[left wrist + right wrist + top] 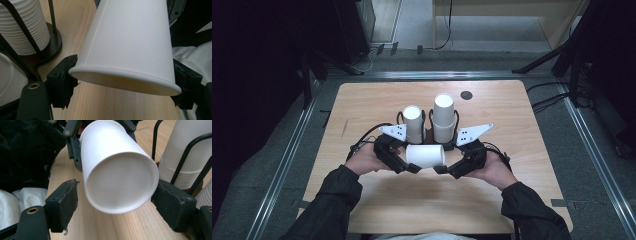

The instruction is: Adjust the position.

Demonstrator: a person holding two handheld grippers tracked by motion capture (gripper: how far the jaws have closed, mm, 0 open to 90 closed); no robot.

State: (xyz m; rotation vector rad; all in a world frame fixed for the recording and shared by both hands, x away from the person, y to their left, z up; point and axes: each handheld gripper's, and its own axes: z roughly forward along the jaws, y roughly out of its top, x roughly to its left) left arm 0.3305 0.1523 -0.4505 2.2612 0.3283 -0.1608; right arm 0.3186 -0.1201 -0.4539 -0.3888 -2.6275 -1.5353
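A white paper cup [426, 155] lies level above the wooden table [362, 100], between both grippers. My left gripper [412, 169] is shut on it: in the left gripper view both pads [65, 72] press on the rim of the cup's open mouth [130, 50]. The right gripper [443, 170] is open around the cup's closed base [117, 180]. Its left pad [63, 203] stands clear of the cup, and the right pad sits at the cup's edge. The left gripper's jaws show at the far end of the cup in the right gripper view.
Two stacks of white cups [413, 122] [444, 117] stand in black wire holders just behind the held cup, close to both grippers. A small black disc [466, 95] lies at the back of the table. The person's sleeves come in from the near edge.
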